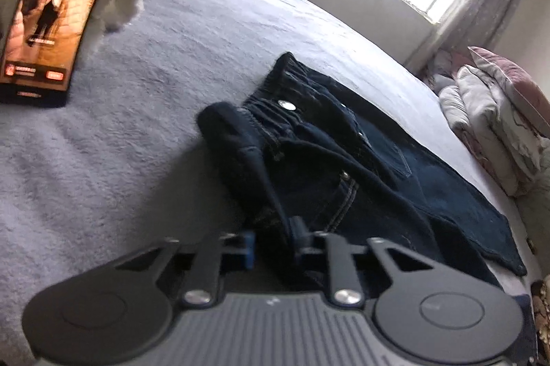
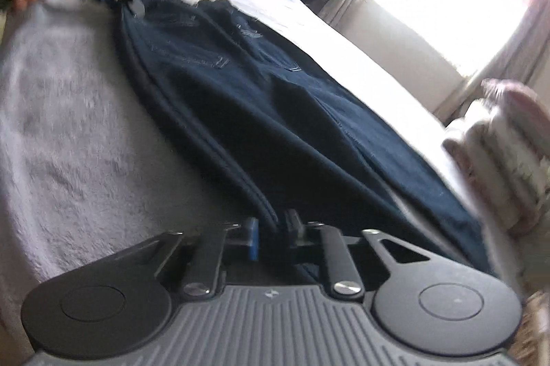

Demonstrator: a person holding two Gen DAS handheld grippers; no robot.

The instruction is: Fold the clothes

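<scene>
Both tools, left tool [image 1: 273, 244] and right tool [image 2: 271, 235], pinch the near edge of the jeans [image 1: 361, 166] on the bed [image 1: 120, 142], apparently to lift it for folding.

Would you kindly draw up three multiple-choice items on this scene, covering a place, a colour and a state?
1. Where do the jeans lie?
A. on the grey blanket covering the bed
B. on a chair
C. on the floor

2. What colour are the jeans?
A. red
B. dark blue
C. white

3. What is the right tool doing?
A. standing wide open above the bed
B. holding a phone
C. pinching a seamed edge of the jeans

Answers:
1 A, the jeans are spread flat on the blanket.
2 B, the denim is dark navy in both views.
3 C, the right wrist view shows a fold of denim running between its closed fingers.
</scene>
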